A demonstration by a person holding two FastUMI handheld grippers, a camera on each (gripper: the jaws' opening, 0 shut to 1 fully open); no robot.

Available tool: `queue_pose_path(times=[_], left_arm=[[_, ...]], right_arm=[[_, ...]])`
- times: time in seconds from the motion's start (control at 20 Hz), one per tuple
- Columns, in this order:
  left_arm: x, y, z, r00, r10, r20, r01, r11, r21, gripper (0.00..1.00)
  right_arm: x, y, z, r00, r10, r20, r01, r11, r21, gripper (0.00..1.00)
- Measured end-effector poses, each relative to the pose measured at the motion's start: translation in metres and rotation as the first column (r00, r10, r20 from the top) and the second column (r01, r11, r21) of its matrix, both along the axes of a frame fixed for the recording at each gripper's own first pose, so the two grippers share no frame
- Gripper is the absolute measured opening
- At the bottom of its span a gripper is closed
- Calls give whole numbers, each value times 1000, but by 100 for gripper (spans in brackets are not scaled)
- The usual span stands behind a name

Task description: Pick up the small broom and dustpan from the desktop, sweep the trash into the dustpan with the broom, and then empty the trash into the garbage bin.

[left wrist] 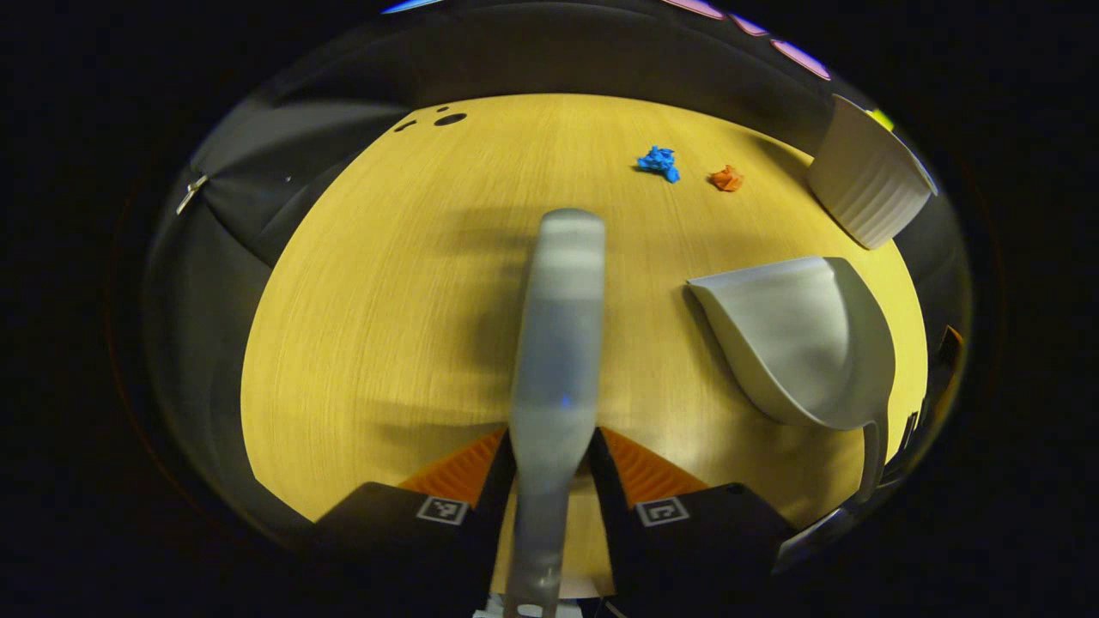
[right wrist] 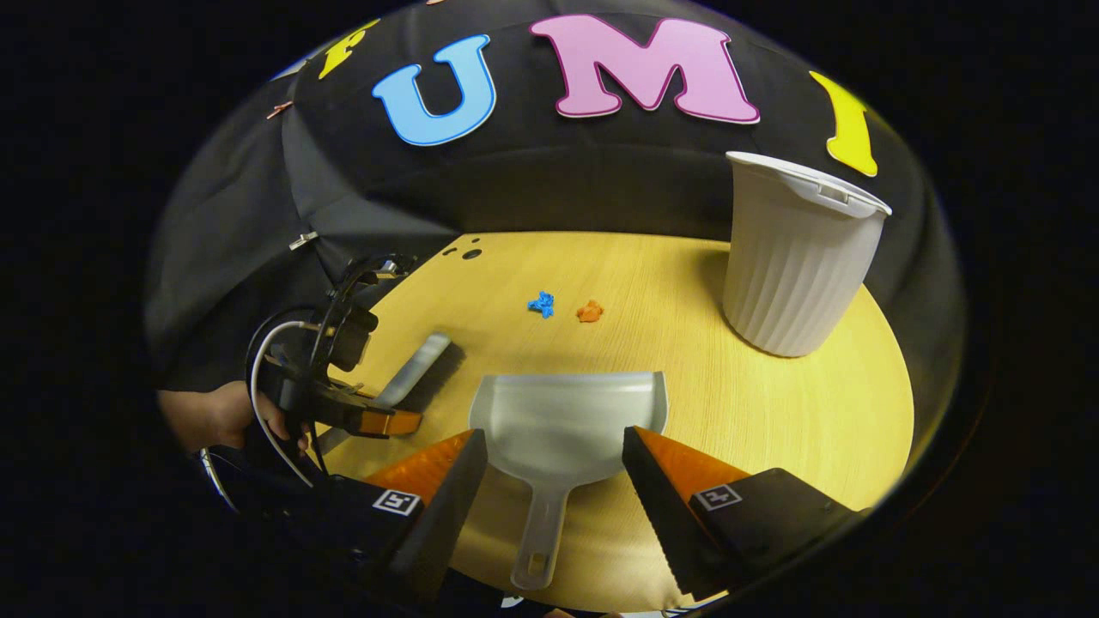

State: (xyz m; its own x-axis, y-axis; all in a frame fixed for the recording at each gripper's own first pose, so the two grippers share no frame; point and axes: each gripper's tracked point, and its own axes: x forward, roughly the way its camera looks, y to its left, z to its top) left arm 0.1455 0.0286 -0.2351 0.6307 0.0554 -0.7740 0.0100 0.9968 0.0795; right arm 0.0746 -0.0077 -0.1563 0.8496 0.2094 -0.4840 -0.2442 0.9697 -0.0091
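Left gripper clenched on handle of small grey plastic broom, above wooden desktop. Right gripper spread wide around grey plastic dustpan, not touching. Blue scrap, orange scrap near white ribbed bin.

We observe a round table with a yellow wood-grain top and small dark holes near its far edge. Black cloth, fastened by clips, forms the wall.
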Motion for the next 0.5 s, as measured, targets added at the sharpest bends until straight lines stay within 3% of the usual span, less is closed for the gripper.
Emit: queue_pose_path(times=[0.05, 0.15, 0.35, 0.5], left_arm=[[1, -2, 3, 1000, 1, 3, -1, 1000, 2, 45], [2, -2, 1, 1000, 10, 18, -10, 1000, -5, 31], [3, -2, 8, 997, 32, 75, -30, 999, -35, 25], [-2, -2, 29, 988, 16, 151, -9, 999, -45, 27]], right_arm=[[1, -2, -3, 1000, -9, -17, 9, 1000, 0, 99], [-1, -1, -12, 997, -26, -68, 26, 1000, 7, 99], [-9, 2, -33, 984, -63, -166, 68, 997, 23, 99], [-10, 4, -52, 976, -82, -202, 82, 997, -9, 99]])
